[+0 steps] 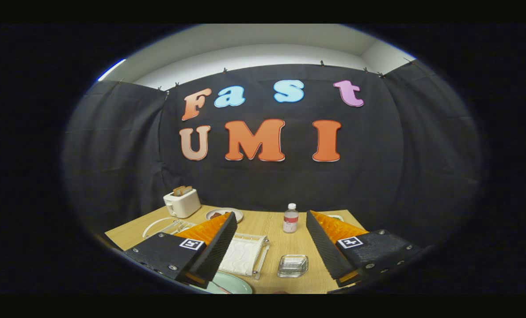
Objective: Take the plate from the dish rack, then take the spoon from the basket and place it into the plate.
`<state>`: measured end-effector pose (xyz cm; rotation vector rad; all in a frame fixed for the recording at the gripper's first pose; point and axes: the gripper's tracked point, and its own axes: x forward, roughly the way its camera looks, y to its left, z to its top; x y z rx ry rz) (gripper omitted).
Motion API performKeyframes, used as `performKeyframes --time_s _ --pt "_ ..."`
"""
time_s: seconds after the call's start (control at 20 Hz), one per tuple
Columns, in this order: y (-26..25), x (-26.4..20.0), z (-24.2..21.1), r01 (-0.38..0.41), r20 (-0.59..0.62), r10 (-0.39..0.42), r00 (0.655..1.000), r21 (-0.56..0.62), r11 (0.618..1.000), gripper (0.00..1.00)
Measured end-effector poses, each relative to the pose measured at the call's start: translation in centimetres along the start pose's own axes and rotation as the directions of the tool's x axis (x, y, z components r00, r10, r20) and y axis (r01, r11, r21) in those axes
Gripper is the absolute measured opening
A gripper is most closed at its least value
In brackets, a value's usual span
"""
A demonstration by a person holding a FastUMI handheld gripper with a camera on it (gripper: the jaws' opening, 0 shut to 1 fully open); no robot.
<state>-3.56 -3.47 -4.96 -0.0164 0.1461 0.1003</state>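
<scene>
Fingers of the gripper [272, 218] stand wide apart with nothing between them, raised above a wooden table [274, 251]. Just under the left finger lies a pale green plate [230, 285], only part of its rim showing near its base. Beside that finger, towards the middle, sits a white dish rack [244, 255] with a wavy tray, flat on the table; whether anything stands in it I cannot tell. Between the two fingers and a little nearer the right one rests a small clear glass dish [292, 265]. Beyond it, between the fingertips, a small bottle [290, 218] with a white cap stands upright. Behind the left finger a white wire basket [165, 226] shows, and any spoon in it cannot be made out. Further back are a white toaster [182, 202] with toast in its slots and a small plate with food [216, 214]. Black cloth [112, 154] closes the booth behind.
</scene>
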Motion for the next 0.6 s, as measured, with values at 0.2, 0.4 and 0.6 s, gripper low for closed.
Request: performKeyframes --time_s 0.2,0.4,0.6 --pt "-0.4 -0.1 2.8 0.014 0.082 -0.016 0.997 0.024 1.0 0.96" --pt "-0.6 -0.5 2.8 0.02 0.093 -0.022 0.995 0.024 1.0 0.96" --pt "0.0 -1.1 3.5 0.003 0.129 -0.004 0.992 0.013 1.0 0.96"
